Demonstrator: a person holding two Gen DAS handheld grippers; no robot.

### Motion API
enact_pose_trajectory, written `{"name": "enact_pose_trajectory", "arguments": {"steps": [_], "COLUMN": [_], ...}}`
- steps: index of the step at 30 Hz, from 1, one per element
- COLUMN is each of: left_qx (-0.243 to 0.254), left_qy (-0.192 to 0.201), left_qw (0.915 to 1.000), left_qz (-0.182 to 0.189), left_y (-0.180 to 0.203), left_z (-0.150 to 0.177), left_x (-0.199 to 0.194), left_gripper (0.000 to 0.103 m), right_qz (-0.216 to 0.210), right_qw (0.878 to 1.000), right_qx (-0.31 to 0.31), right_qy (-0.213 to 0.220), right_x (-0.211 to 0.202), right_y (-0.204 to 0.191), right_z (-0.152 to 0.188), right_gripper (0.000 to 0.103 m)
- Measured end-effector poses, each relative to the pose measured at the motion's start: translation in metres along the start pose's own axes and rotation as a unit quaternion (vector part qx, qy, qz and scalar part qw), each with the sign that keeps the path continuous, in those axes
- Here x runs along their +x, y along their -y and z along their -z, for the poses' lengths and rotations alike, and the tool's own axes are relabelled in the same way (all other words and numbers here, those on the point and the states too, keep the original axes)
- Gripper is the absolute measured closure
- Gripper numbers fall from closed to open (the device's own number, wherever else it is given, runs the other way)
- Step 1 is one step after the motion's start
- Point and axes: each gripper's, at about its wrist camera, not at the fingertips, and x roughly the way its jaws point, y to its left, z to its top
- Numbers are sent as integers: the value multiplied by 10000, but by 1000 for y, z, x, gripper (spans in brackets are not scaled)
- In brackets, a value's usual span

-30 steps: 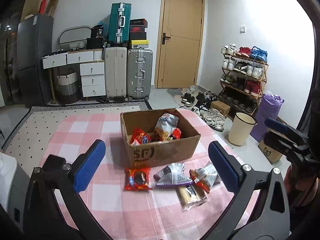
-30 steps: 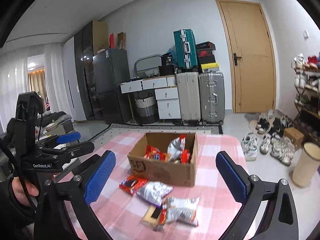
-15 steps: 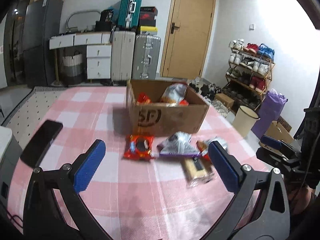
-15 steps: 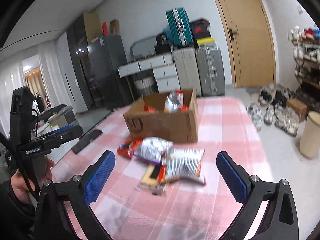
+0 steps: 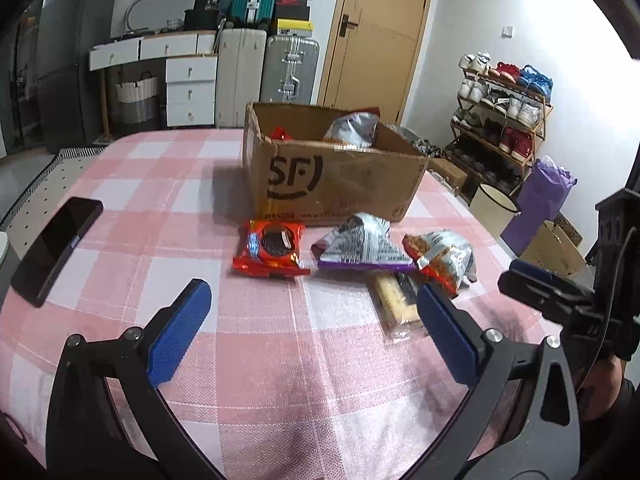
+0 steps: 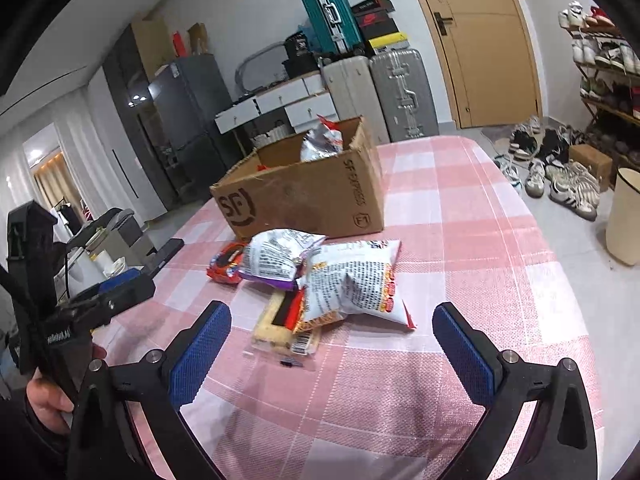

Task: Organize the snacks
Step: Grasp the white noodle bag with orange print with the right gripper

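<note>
A few snacks already sit in the cardboard box, four packets lie just before it, and both tongs gape empty.

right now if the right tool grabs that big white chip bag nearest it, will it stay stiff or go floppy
Probably floppy: the white chip bag looks puffed and creased, so it should dent and sag under the pads. It seems light for its size, mostly air. Its glossy film may slip, and it overlaps the clear-wrapped bar, so pulling it could drag that along. The right tool is open.
</note>
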Motion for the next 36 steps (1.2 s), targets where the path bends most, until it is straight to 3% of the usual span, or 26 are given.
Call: {"name": "enact_pose_trajectory", "arguments": {"steps": [9, 28, 29, 32, 36], "left_qx": [-98, -263, -258, -325, -388], "left_qy": [-289, -684, -671, -640, -614], "left_qw": [9990, 9965, 9965, 9962, 9956], "left_qz": [-332, -399, -422, -493, -585], "left_y": [-9, -18, -19, -25, -32], "left_z": [7, 13, 12, 9, 8], "left_x": [25, 41, 40, 38, 32], "left_gripper": [1, 1, 1, 1, 1], "right_qz": [108, 80, 67, 55, 61], "right_qw": [9994, 9963, 9962, 9955, 9955], "right_qx": [-38, -39, -13, 40, 118], "right_qy": [-334, -850, -870, -949, -941], "right_x": [37, 85, 86, 88, 87], "right_y": [6, 11, 12, 14, 18], "right_z": [-15, -26, -26, -24, -23], "right_gripper": [0, 2, 3, 22, 29]}}
